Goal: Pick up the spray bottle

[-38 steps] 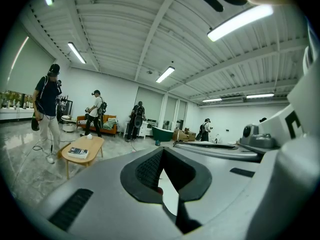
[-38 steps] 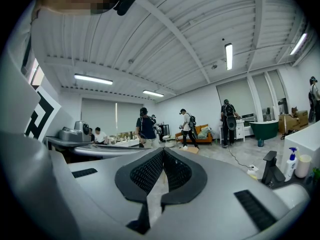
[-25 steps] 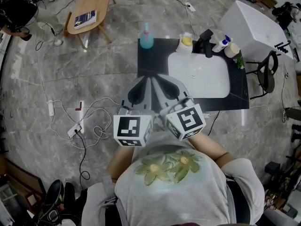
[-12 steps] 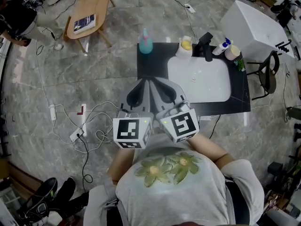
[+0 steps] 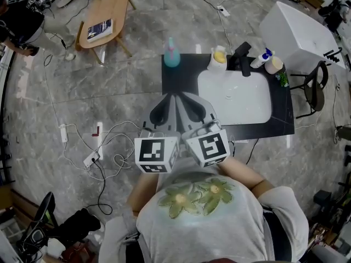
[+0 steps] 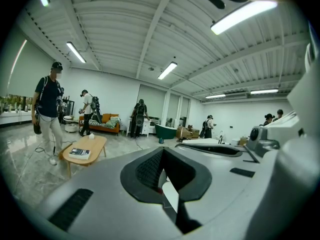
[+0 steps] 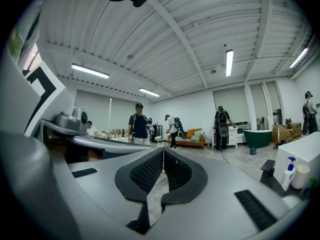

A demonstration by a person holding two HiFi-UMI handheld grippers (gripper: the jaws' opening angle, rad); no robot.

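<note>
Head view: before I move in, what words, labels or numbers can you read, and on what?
No text can be read.
Book on the wooden table: cover print too small.
Teal bottle and white bottle with blue top: labels too small.
Left marker cube and right marker cube: black-and-white square patterns, no words.

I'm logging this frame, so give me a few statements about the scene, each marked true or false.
1. The spray bottle stands at a corner of the counter. True.
2. The left gripper holds the bottle. False: it is shut and empty, well short of the counter.
3. The right gripper is open. False: its fingers are together.
4. A book lies on the wooden table. True.
</note>
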